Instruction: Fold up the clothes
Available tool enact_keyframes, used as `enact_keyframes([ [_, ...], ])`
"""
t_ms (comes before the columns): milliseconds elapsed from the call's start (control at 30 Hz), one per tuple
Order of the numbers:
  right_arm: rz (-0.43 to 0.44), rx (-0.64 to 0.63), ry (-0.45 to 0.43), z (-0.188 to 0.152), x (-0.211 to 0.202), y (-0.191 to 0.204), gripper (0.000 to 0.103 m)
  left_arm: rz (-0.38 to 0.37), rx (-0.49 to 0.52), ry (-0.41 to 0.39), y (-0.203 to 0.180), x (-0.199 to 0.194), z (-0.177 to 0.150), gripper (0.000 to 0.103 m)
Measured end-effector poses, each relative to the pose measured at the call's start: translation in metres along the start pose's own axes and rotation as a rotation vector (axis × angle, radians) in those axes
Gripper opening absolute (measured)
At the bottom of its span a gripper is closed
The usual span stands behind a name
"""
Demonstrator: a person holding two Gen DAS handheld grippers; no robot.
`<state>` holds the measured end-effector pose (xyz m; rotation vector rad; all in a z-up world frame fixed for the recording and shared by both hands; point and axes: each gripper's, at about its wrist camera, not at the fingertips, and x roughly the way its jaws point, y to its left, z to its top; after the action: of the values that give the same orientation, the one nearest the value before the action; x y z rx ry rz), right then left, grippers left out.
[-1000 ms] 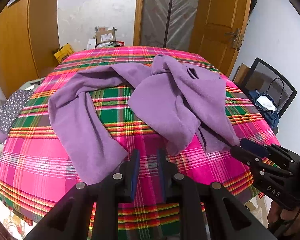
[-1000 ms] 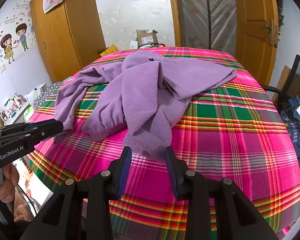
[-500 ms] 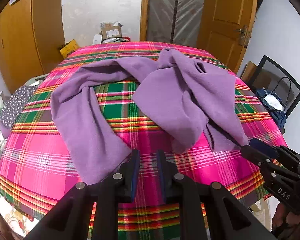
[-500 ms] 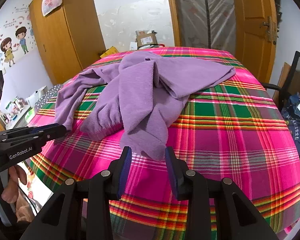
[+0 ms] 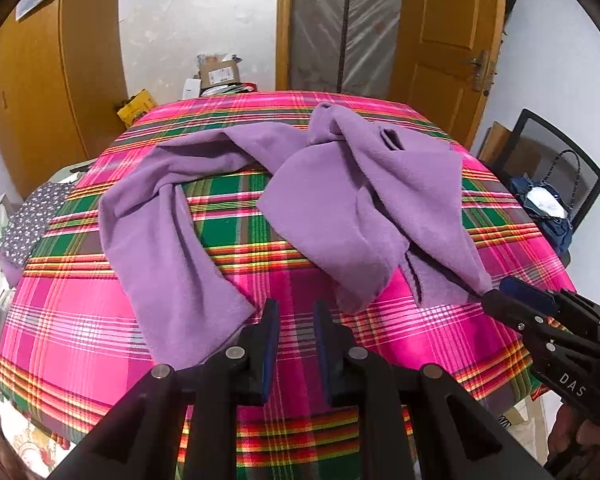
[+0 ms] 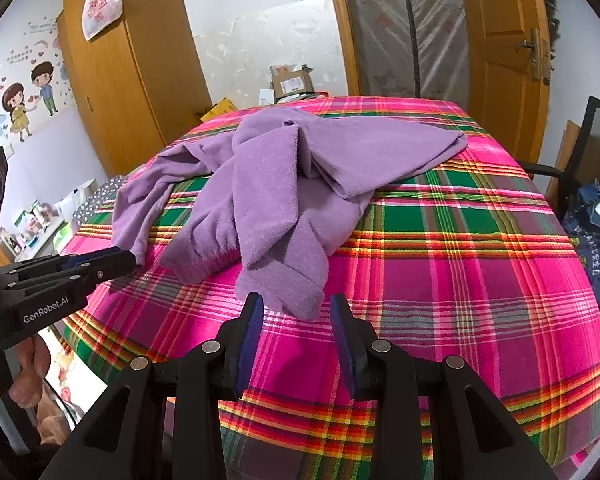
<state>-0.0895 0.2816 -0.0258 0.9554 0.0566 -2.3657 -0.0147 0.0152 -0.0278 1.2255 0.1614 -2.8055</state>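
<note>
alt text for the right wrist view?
A crumpled purple garment lies on a pink-and-green plaid cloth. The right gripper, fingers apart and empty, hovers before its nearest end; the left gripper reaches in from the left.

Both views look forward and downward over the near edge of the plaid counter (image 5: 380,340), toward the far doors. They share the purple garment (image 6: 284,184) (each also catches the other's tongs).
</note>
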Motion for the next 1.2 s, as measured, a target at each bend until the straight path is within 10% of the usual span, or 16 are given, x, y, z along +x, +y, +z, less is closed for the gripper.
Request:
enact_keyframes([
  [1200, 0.097, -0.168, -0.031, 0.017, 0.014, 0.038, 0.036, -0.065, 0.017, -0.019, 0.028, 0.015, -0.003, 0.009],
])
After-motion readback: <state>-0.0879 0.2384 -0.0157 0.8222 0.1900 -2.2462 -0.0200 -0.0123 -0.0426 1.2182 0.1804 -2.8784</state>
